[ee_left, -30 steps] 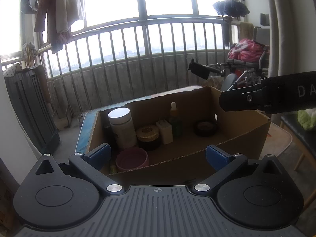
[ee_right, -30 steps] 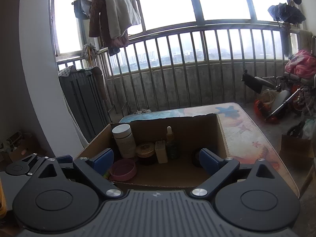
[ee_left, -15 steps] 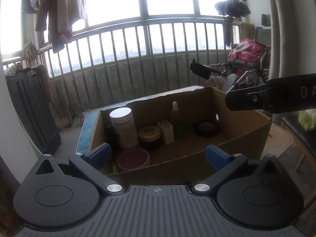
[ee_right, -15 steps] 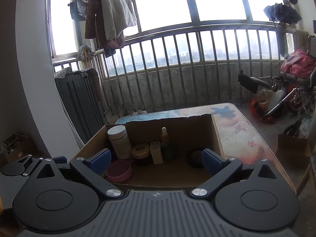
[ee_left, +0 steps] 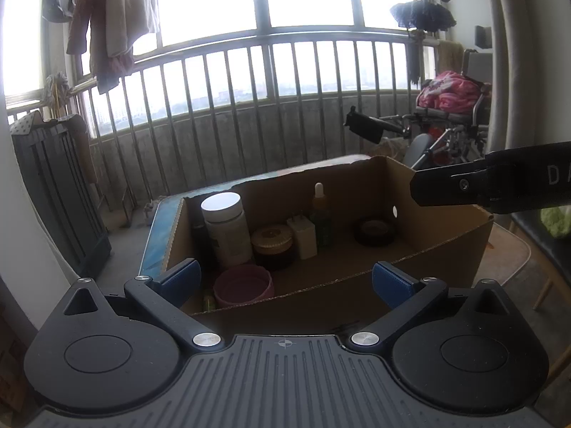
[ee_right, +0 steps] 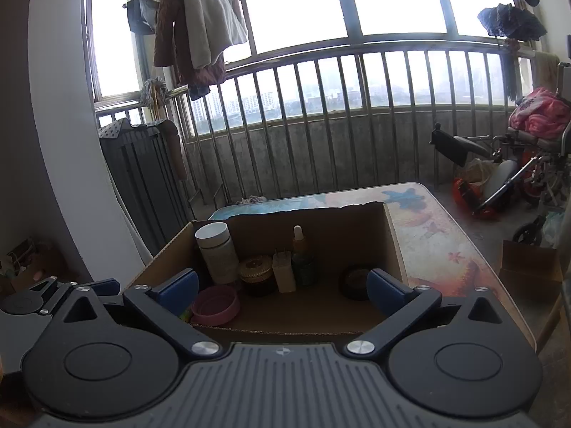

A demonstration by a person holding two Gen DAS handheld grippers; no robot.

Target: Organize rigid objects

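Observation:
An open cardboard box point(ee_left: 428, 249) point(ee_right: 357, 221) stands on a patterned table point(ee_right: 439, 235). Inside it are a white-lidded jar point(ee_left: 225, 228) point(ee_right: 216, 251), a round brown tin point(ee_left: 273, 240) point(ee_right: 255, 271), a small white box point(ee_left: 303, 233) point(ee_right: 283, 274), a green dropper bottle point(ee_left: 321, 214) point(ee_right: 301, 253), a black round tin point(ee_left: 374, 230) point(ee_right: 353, 281) and a pink bowl point(ee_left: 242, 285) point(ee_right: 216, 305). My left gripper point(ee_left: 285, 280) is open and empty, just in front of the box. My right gripper point(ee_right: 282, 289) is open and empty, in front of the box; its body shows at the right of the left wrist view point(ee_left: 492, 185).
A metal railing point(ee_right: 321, 125) with windows runs behind the table. A dark folded rack point(ee_right: 142, 178) leans at the left. A wheelchair with pink cloth point(ee_right: 528, 149) stands at the right. Clothes point(ee_right: 200, 28) hang above. A cardboard carton point(ee_right: 528, 260) sits on the floor at right.
Both grippers have drawn back and risen slightly from the box. Both stay open and empty. The objects in the box have not moved.

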